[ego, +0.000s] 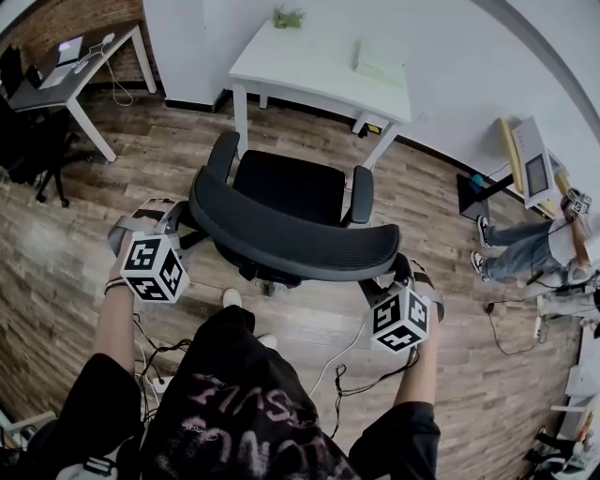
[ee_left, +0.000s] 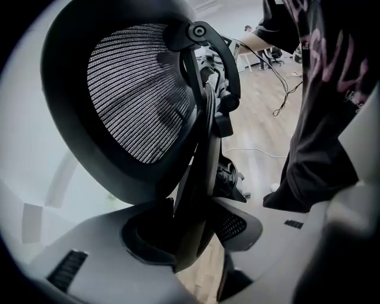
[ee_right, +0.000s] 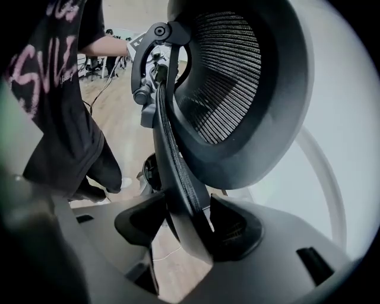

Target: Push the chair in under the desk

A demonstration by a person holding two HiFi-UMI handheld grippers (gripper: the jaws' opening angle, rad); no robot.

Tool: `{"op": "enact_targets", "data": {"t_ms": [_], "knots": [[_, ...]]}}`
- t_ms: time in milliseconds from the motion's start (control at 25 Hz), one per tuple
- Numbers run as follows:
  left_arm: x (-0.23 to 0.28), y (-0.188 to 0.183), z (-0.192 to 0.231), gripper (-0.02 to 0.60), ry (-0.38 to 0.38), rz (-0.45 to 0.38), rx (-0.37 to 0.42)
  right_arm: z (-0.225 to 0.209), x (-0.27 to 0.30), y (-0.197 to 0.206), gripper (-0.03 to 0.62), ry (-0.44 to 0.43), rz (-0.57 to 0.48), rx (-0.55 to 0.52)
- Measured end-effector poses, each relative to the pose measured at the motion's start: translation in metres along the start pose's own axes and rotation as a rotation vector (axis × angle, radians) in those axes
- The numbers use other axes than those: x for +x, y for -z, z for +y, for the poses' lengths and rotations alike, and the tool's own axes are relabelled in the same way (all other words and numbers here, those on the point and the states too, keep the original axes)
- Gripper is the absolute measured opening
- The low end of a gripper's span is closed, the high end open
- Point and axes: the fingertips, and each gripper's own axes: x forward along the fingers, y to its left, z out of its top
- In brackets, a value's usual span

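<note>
A black mesh office chair (ego: 286, 187) stands on the wood floor in front of the white desk (ego: 319, 80), its seat facing the desk and outside it. Its curved backrest (ego: 291, 239) is nearest me. My left gripper (ego: 178, 217) is at the backrest's left end and my right gripper (ego: 398, 274) at its right end. In the left gripper view the backrest's rim (ee_left: 199, 178) passes between the left gripper's (ee_left: 193, 228) wide jaws. In the right gripper view the rim (ee_right: 178, 172) likewise stands between the right gripper's (ee_right: 187, 222) spread pads. Neither grips it firmly.
A pale box (ego: 380, 61) and a small plant (ego: 288, 17) sit on the white desk. A second desk (ego: 70, 70) and a dark chair (ego: 28, 136) are at the far left. A person (ego: 534, 248) sits on the floor at right. Cables (ego: 347, 370) trail by my feet.
</note>
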Motion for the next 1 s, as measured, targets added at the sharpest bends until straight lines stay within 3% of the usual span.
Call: {"op": "enact_targets", "data": {"t_ms": [400, 1000], "knots": [[0.039, -0.003, 0.043, 0.201, 0.029, -0.011, -0.01, -0.042, 0.033, 0.005, 0.247, 0.03, 0.041, 0.005], [0.083, 0.008, 0.113, 0.202, -0.01, -0.025, -0.001, -0.111, 0.09, -0.008, 0.252, 0.018, 0.036, 0.003]]}}
